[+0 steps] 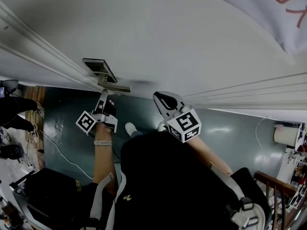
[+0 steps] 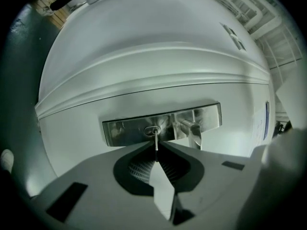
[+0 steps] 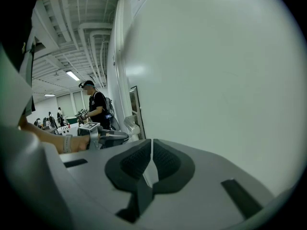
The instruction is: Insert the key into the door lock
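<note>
Head view: shows the left claw [image 1: 102, 97] raised to the white door [image 1: 182, 37], right at the metal lock plate [image 1: 100, 69] and lever handle [image 1: 116, 87]. Places the right claw [image 1: 161, 98] beside it, clear of the lock, above the dark floor [image 1: 230, 133].

Left gripper view: shows the left claw [image 2: 157, 150] pinched narrow on the key [image 2: 156, 141]. Puts the key's tip at the keyhole [image 2: 152, 130] in the lock plate [image 2: 129, 130], left of the lever handle [image 2: 193, 131]; cannot tell how deep.

Right gripper view: shows the right claw [image 3: 151, 146] pressed together on nothing, alongside the door [image 3: 220, 66]. Catches the left claw [image 3: 106, 137] at the lever handle [image 3: 132, 125], with a person [image 3: 97, 108] standing far behind.
</note>
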The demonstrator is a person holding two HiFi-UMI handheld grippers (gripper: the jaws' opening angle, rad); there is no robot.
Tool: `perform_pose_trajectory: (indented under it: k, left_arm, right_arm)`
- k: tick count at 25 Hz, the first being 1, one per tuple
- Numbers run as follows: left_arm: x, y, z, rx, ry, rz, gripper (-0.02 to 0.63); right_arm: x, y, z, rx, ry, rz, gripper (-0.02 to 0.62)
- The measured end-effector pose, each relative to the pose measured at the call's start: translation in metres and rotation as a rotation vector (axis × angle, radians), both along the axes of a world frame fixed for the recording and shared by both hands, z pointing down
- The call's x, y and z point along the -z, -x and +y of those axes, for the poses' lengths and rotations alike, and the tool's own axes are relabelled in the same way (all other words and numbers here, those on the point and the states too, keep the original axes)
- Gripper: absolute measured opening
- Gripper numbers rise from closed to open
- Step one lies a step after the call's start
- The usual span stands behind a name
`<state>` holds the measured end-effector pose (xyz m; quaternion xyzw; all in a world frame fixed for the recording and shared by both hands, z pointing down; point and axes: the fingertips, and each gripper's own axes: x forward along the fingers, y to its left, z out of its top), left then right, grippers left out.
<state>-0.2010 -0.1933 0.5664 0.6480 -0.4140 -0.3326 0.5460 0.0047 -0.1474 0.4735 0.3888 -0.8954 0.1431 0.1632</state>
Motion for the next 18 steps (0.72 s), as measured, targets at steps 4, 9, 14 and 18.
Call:
perform_pose_trajectory:
  k: [4, 9, 14, 18]
  left_arm:
    - [-0.002, 0.002, -0.001, -0.001, 0.008, 0.005, 0.028]
    - [-0.002, 0.004, -0.004, -0.014, 0.015, 0.004, 0.028]
    - [-0.002, 0.004, -0.015, -0.02, 0.027, 0.017, 0.028]
    - [-0.001, 0.002, -0.024, -0.03, 0.029, 0.048, 0.028]
  right_arm:
    - [0.0, 0.002, -0.001, -0.001, -0.001, 0.0, 0.025]
    - [0.001, 0.002, -0.003, -0.009, -0.003, 0.003, 0.025]
    - [0.001, 0.005, -0.004, -0.014, -0.003, 0.003, 0.025]
    - [0.002, 0.005, -0.005, -0.024, -0.007, 0.004, 0.025]
